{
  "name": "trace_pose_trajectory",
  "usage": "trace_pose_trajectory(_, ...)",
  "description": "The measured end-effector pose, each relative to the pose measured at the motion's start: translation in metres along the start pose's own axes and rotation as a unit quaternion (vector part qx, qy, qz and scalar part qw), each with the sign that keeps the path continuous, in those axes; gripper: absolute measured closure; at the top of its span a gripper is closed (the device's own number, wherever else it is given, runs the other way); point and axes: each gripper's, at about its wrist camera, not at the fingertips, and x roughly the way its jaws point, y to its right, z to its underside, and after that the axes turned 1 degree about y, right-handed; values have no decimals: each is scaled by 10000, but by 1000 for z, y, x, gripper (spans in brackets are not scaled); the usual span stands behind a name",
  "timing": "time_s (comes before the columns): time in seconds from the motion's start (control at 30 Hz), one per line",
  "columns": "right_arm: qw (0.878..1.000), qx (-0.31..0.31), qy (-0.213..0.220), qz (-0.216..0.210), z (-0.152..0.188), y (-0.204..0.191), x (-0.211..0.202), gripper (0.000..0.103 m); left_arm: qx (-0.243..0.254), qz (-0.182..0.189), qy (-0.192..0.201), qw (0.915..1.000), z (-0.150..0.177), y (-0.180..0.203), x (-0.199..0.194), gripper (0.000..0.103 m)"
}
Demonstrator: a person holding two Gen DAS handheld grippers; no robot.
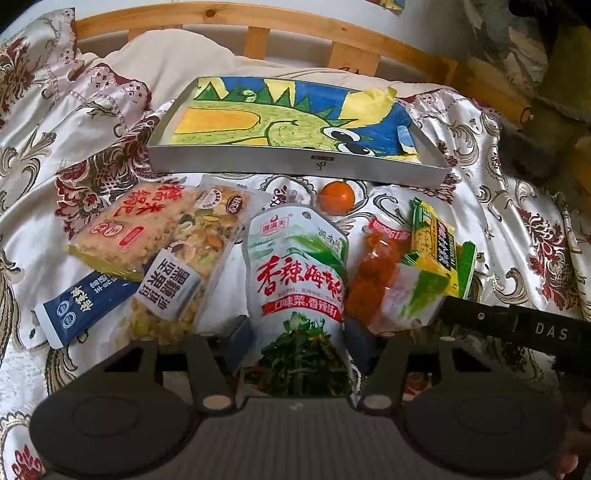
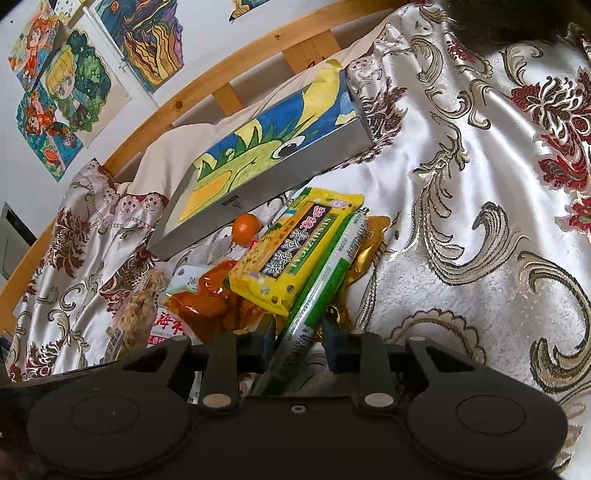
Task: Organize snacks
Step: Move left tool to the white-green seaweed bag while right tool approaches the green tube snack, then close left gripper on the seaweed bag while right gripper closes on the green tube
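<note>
Through the left wrist camera, the snacks are lying in a loose row on a satin bedspread (image 1: 517,206) patterned in cream, gold and dark red. The left gripper (image 1: 297,339) is reaching over the near end of a white and green seaweed pouch (image 1: 295,266), its jaws spread on either side of the bag; I cannot tell whether the pads are touching it. Left of the pouch, a rice cracker pack (image 1: 129,225), a nut bar pack (image 1: 192,254) and a blue sachet (image 1: 85,306) are overlapping. To the right an orange snack bag (image 1: 373,273) is sitting under a yellow and green packet (image 1: 439,251). A small orange (image 1: 337,196) is resting just near of a shallow grey tray (image 1: 295,166) lined with a dragon drawing. Behind the tray a wooden bed rail (image 1: 258,22) is curving along the far edge.

Through the right wrist camera, the right gripper (image 2: 299,339) is closing its jaws narrowly on a long green stick pack (image 2: 325,280) beside the yellow packet (image 2: 291,251). Children's drawings (image 2: 62,92) are hanging on the white wall at far left.
</note>
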Motion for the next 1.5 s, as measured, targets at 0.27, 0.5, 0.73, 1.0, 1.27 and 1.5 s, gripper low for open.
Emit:
trace_pose_trajectory(0.27, 9999, 105, -65, 18, 2, 0, -9, 78, -264, 153, -111, 9995, -4, -2, -8, 60)
trace_pose_trajectory(0.5, 9988, 464, -93, -88, 2, 9, -18, 81, -1321, 733, -315, 9880, -7, -27, -15, 68)
trace_pose_trajectory(0.73, 9983, 535, -25, -214, 1, 6, -31, 81, -1505, 911, -326, 9839, -5, -25, -24, 70)
trace_pose_trajectory(1.0, 9975, 613, 90, -352, -3, 7, -40, 84, -1524, 960, -227, 9834, -6, -19, -33, 71)
trace_pose_trajectory(1.27, 9967, 738, -9, -333, 0, 14, -35, 85, -1584, 1010, -160, 9821, -7, -21, -36, 71)
trace_pose_trajectory(1.5, 9971, 678, -50, -330, -1, 12, -30, 84, -1561, 1018, -98, 9824, -9, -20, -37, 71)
